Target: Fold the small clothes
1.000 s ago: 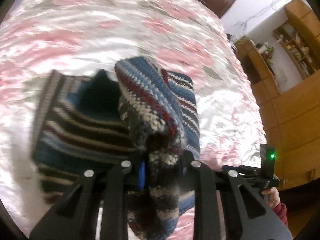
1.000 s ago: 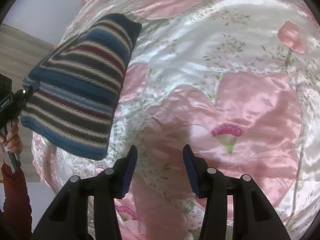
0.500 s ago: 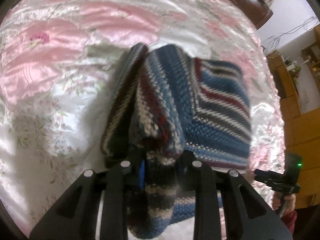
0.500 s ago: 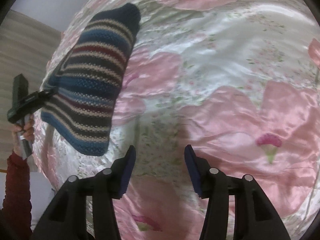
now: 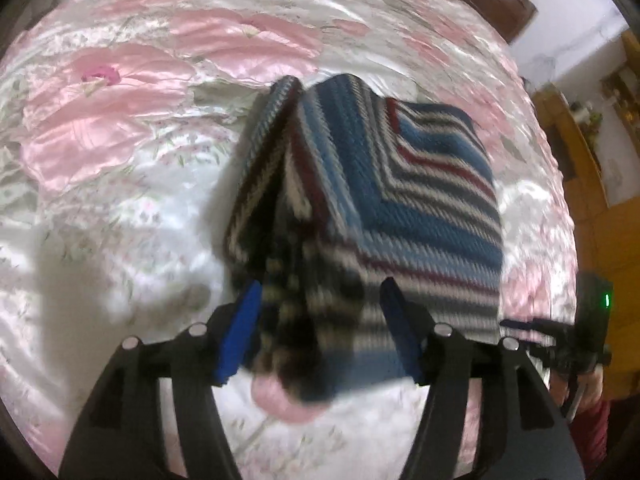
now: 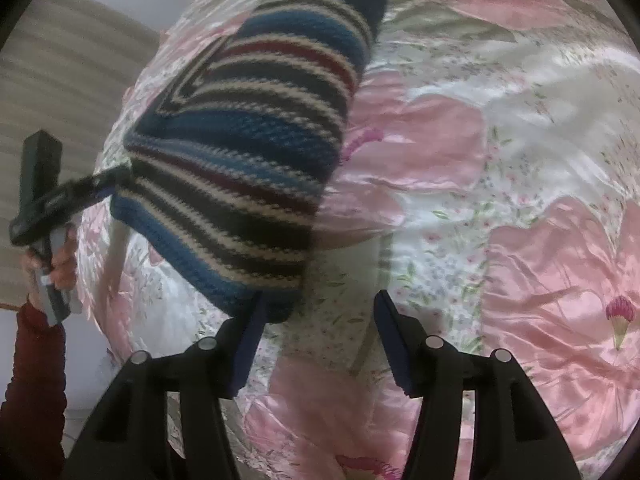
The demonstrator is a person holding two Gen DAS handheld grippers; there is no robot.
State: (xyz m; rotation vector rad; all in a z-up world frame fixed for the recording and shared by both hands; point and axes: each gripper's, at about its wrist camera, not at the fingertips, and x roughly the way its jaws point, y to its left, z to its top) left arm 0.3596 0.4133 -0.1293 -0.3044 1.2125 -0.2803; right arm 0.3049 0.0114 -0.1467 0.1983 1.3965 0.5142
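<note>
knitted wool, striped blue, dark red, white and black: one small folded garment [image 5: 384,208] lies on the bed [image 5: 120,184], which carries one pink floral satin cover. two hand-held grippers are in use. the left hand-held gripper [image 5: 320,328] has its jaws apart, the garment's blurred near edge between them; contact cannot be told. the right hand-held gripper [image 6: 316,340] is spread wide and empty, the garment's near corner just beside its left finger. one red sleeve [image 6: 36,392] shows at far left.
</note>
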